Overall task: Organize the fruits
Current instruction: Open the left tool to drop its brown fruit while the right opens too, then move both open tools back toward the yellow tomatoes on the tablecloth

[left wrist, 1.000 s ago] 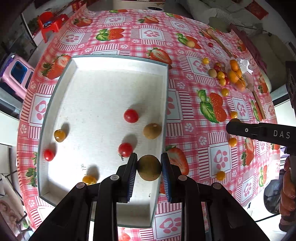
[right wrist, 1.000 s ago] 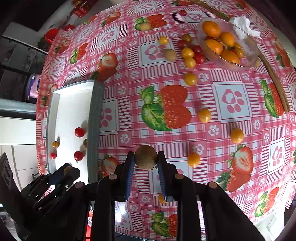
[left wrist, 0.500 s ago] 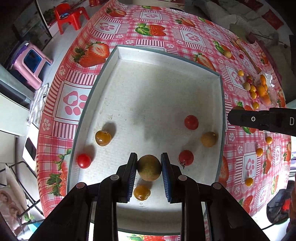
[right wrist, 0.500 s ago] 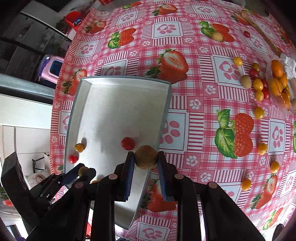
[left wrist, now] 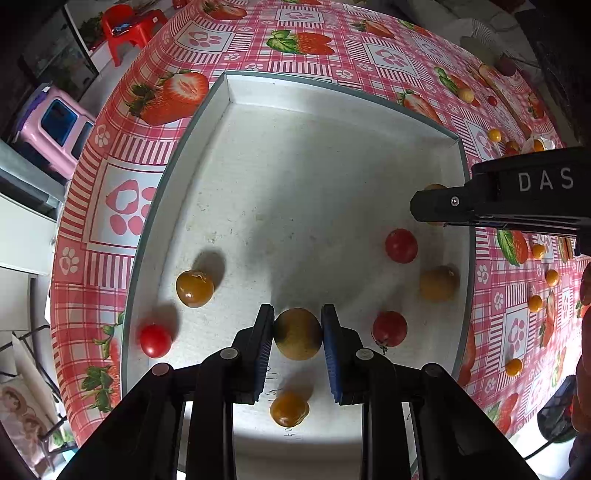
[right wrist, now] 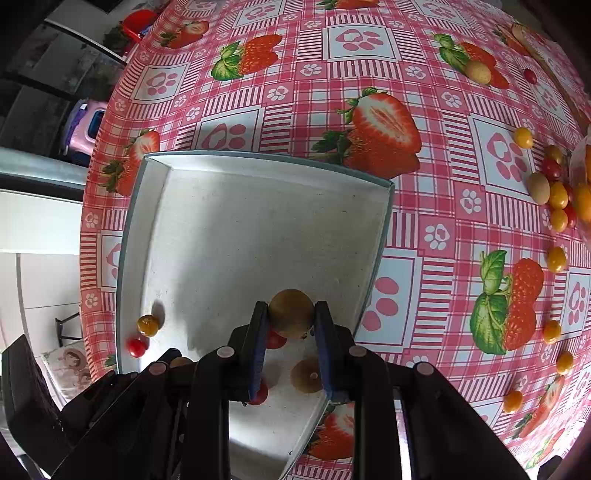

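Observation:
My left gripper [left wrist: 297, 332] is shut on a brown round fruit [left wrist: 297, 334], held above the floor of the white tray [left wrist: 314, 177]. My right gripper [right wrist: 291, 317] is shut on a second brown round fruit [right wrist: 291, 312] over the same white tray [right wrist: 258, 229], near its right wall. In the left wrist view the right gripper's black body [left wrist: 509, 199] reaches in from the right over the tray. The tray holds red cherry tomatoes [left wrist: 401, 245], orange-yellow fruits [left wrist: 194, 288] and a brown fruit [left wrist: 439, 283].
The tray sits on a pink strawberry-print tablecloth [right wrist: 369, 74]. Loose yellow and red fruits [right wrist: 556, 195] lie scattered at the right, beside a clear bowl at the frame edge. A pink stool [left wrist: 59, 125] and a red chair [left wrist: 129, 27] stand on the floor beyond the table.
Both grippers have moved left over the tray and sunk toward it, each still holding its brown fruit. The right gripper went from above the tablecloth to above the tray.

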The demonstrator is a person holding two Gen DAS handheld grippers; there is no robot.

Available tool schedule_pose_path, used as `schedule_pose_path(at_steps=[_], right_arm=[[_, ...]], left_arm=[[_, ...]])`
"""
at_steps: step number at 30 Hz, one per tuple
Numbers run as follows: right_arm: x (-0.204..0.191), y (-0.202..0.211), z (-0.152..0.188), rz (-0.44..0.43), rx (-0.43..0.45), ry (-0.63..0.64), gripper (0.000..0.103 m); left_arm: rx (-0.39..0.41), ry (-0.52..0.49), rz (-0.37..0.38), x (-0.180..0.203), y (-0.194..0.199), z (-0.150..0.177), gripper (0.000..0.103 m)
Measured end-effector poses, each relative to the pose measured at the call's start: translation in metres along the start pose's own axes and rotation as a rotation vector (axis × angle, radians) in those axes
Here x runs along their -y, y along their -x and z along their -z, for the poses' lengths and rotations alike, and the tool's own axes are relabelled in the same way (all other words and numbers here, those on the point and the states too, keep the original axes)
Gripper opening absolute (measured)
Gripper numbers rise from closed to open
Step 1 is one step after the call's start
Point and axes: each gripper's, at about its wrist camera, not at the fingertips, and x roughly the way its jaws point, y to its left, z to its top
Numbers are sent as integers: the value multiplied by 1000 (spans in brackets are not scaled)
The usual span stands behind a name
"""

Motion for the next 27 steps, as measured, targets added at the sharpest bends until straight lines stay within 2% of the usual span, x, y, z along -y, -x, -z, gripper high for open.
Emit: schedule_pose_path(at_steps=[10,12,14,18,19,20,24,25,26,27], right_arm=[[-4,-25,-8,22,-41,-17,28],[-6,-25,-8,14,-47,-13,31],[-5,-24,-9,-10,-53,-21,45],[-4,-6,-8,-58,-19,-26,65],[-4,0,-8,-56,-5,-24,72],[-4,6,-6,-59,11,-24,76],[11,27,3,-79,46,-54,79],[17,31,7,-82,50,-67,79],[23,35,9,-83,54,-82,79],[31,39,13,-84,58,-96,79]], left_arm=[[-19,7,-25,1,-9,-2,28],[-21,-6,-37,4,-9,-2,28],[-26,-14,-44,6,-9,-3,28],[-35,-22,-56,9,-10,-6,28],[-37,-25,-59,9,-10,-7,28],[-36,-27,-63,10,-10,-7,28],[-24,-37,-50,10,-4,-4,30],[-21,-37,-41,11,-1,-4,52],[-7,-33,-37,11,1,-3,80],[28,-30,-41,11,7,-2,84]])
